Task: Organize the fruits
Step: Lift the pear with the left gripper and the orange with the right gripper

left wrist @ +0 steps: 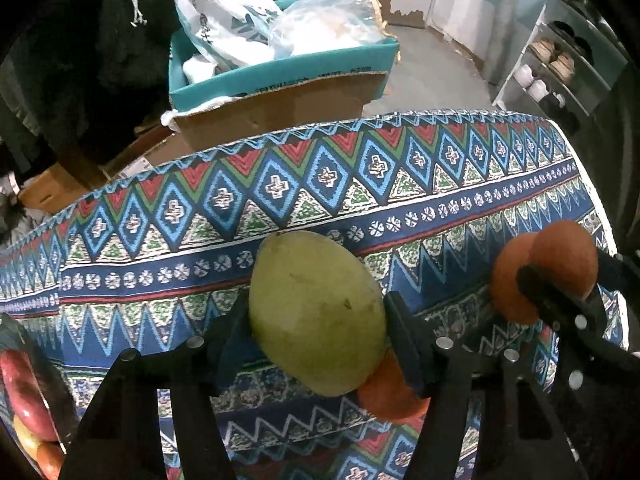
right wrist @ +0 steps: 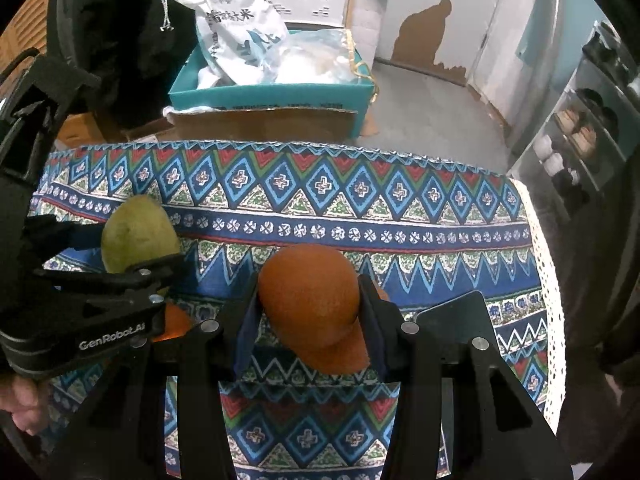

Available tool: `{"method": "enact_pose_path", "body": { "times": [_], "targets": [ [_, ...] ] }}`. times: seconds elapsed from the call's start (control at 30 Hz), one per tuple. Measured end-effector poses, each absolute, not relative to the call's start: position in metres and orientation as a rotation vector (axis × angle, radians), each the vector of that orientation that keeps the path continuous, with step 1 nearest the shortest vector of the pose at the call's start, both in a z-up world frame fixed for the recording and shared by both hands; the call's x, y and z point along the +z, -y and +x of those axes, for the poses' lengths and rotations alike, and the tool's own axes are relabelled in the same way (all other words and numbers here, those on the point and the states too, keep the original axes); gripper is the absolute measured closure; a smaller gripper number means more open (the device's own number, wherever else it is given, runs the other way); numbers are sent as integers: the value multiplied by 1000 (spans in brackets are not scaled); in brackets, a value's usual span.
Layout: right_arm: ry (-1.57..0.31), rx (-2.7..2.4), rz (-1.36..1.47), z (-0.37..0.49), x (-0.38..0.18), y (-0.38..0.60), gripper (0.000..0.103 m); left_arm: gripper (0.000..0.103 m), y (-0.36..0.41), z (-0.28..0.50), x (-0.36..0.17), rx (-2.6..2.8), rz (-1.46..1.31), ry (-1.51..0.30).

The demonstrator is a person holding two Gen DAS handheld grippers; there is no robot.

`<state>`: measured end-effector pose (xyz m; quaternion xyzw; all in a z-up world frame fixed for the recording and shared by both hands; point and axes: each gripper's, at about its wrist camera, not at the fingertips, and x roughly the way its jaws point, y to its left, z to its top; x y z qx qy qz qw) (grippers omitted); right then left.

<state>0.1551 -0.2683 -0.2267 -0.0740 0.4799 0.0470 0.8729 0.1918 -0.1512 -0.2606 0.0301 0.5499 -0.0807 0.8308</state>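
My left gripper (left wrist: 316, 320) is shut on a green mango (left wrist: 316, 312) and holds it above the patterned tablecloth (left wrist: 200, 208). An orange (left wrist: 388, 396) lies on the cloth just under and right of the mango. My right gripper (right wrist: 308, 300) is shut on an orange (right wrist: 308, 292), with a second orange (right wrist: 340, 352) right beneath it. In the left wrist view the right gripper (left wrist: 552, 292) shows at the right with its orange (left wrist: 560, 256) beside another orange (left wrist: 508, 284). In the right wrist view the left gripper (right wrist: 132, 264) and mango (right wrist: 136, 236) show at the left.
Apples in a dark container (left wrist: 24, 392) sit at the lower left. A dark flat object (right wrist: 452, 312) lies on the cloth (right wrist: 360, 200) to the right. Behind the table stands a teal box (left wrist: 280, 76) with bags. A shoe rack (left wrist: 552, 72) stands at the right.
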Motion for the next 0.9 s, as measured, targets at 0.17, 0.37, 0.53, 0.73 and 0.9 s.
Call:
{"method": "enact_pose_path", "body": {
  "times": [0.17,0.37,0.53,0.73,0.9],
  "targets": [
    [-988,95,-164,152,-220,266,58,37,143,181,-245,-164,92,-1118],
    [-967,92,-176,147,-209,260,58,37,132,169,-219,-166,111,-1064],
    [-944,96,-182,140,-196,255,58,37,119,157,-197,-167,110,-1028],
    [-908,99,-183,131,-178,247,58,37,102,140,-175,-157,96,-990],
    [-878,113,-181,125,-163,239,58,37,90,126,-161,-154,95,-968]
  ]
}}
